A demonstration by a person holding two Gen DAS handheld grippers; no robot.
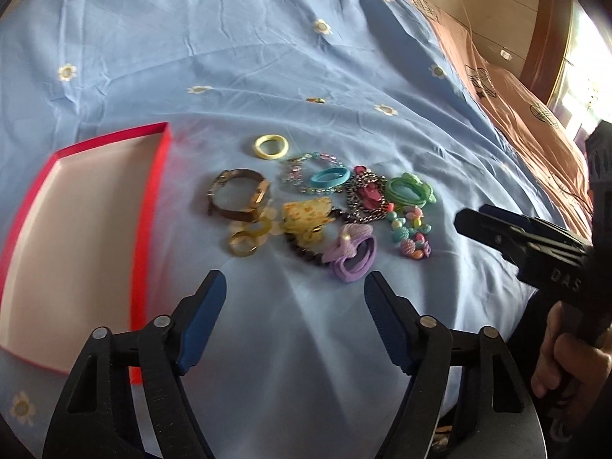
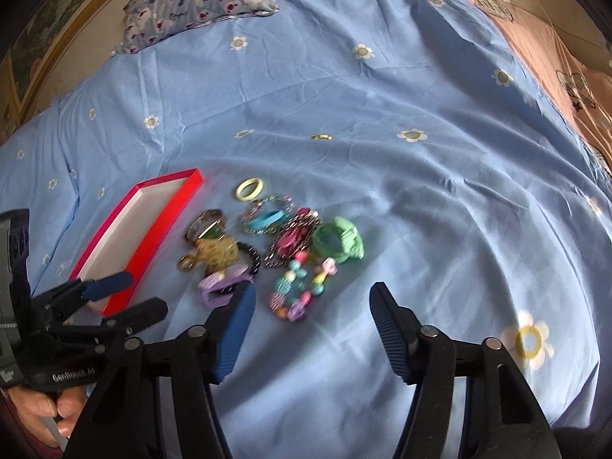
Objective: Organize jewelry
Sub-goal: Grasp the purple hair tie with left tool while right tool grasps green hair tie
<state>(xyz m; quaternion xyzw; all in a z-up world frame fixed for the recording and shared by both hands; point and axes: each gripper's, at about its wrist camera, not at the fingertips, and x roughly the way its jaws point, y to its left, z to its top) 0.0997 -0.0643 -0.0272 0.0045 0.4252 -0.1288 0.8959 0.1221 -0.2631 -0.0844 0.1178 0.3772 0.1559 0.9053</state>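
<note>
The left gripper [image 1: 294, 287] hangs with jaws spread wide and nothing between them; the jewelry pile [image 1: 317, 206] lies just ahead of its fingertips, the red tray [image 1: 153, 191] ahead to its left. The right gripper [image 2: 311, 302] is likewise spread, with the bead bracelet [image 2: 298, 287] between its fingertips.

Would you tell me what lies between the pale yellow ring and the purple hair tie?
In the left wrist view, between the yellow ring and purple hair tie lies a yellow patterned piece; beside it, the watch.
</note>
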